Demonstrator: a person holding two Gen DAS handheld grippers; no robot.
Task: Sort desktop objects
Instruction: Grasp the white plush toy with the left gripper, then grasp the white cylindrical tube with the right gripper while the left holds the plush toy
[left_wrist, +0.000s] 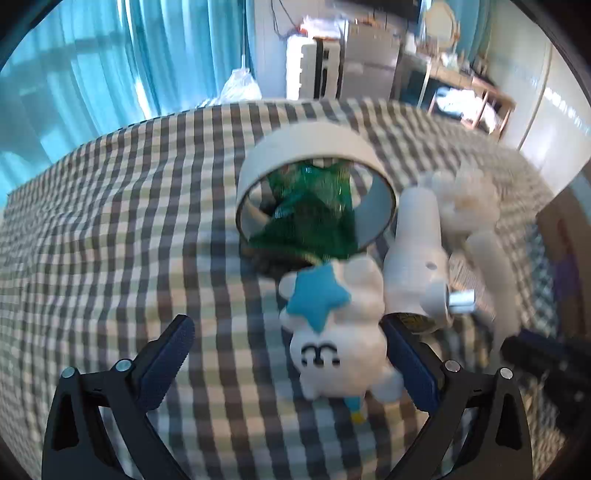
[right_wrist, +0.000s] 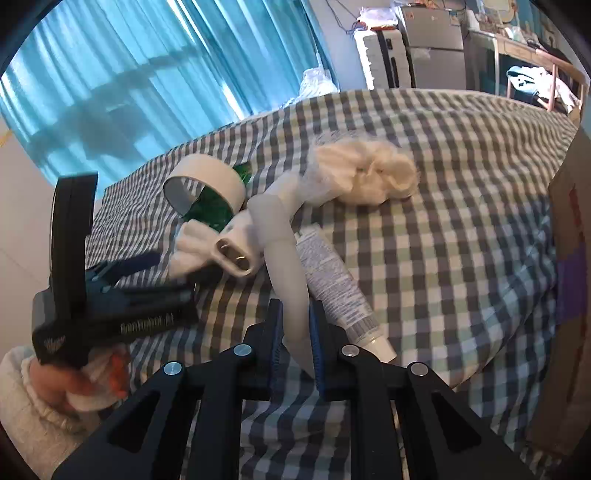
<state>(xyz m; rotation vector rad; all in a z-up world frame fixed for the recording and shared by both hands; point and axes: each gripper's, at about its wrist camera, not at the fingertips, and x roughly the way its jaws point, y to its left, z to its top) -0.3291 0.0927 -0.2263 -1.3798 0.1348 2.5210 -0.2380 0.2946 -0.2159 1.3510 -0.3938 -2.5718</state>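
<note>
In the left wrist view my left gripper (left_wrist: 288, 326) is open, straddling a white plush toy with a blue star (left_wrist: 332, 332); the toy lies close to the right finger (left_wrist: 406, 354), with a wide gap to the left one. Behind it are a white tape roll (left_wrist: 314, 177) tipped over a green packet (left_wrist: 314, 218), and a white plug (left_wrist: 413, 266). In the right wrist view my right gripper (right_wrist: 295, 310) is shut on the pale leg of a doll (right_wrist: 291, 288), whose blonde head (right_wrist: 388, 173) lies farther back. A white tube (right_wrist: 340, 284) lies beside the leg.
Everything lies on a checked cloth (right_wrist: 443, 221) with folds. A cardboard box (right_wrist: 569, 266) with purple tape stands at the right edge. The left gripper (right_wrist: 110, 291), held by a hand (right_wrist: 70, 387), fills the right wrist view's lower left. Blue curtains and furniture stand behind.
</note>
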